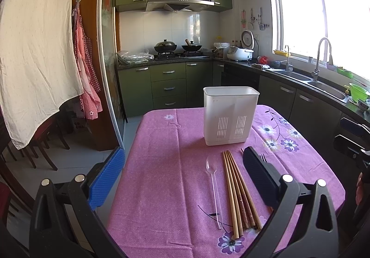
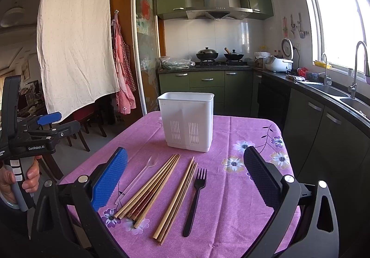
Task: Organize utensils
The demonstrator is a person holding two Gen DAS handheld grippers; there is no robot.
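L wrist view: left gripper (image 1: 182, 170) spread, holding nothing; chopsticks (image 1: 238, 191) and clear spoon (image 1: 214, 186) lie lengthwise just ahead, white holder (image 1: 230, 115) beyond. R wrist view: right gripper (image 2: 185, 177) spread wide, empty, nearer the black fork (image 2: 195, 197) and 2nd chopstick bundle (image 2: 178, 200); long axes point toward holder (image 2: 187, 121).

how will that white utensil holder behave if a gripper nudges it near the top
The white utensil holder is tall on a fairly narrow base and looks like thin plastic with nothing seen sticking out, so it is probably light and apt to tip or slide. The pink tablecloth under it may bunch rather than let it glide. Its smooth walls could slip between the pads.
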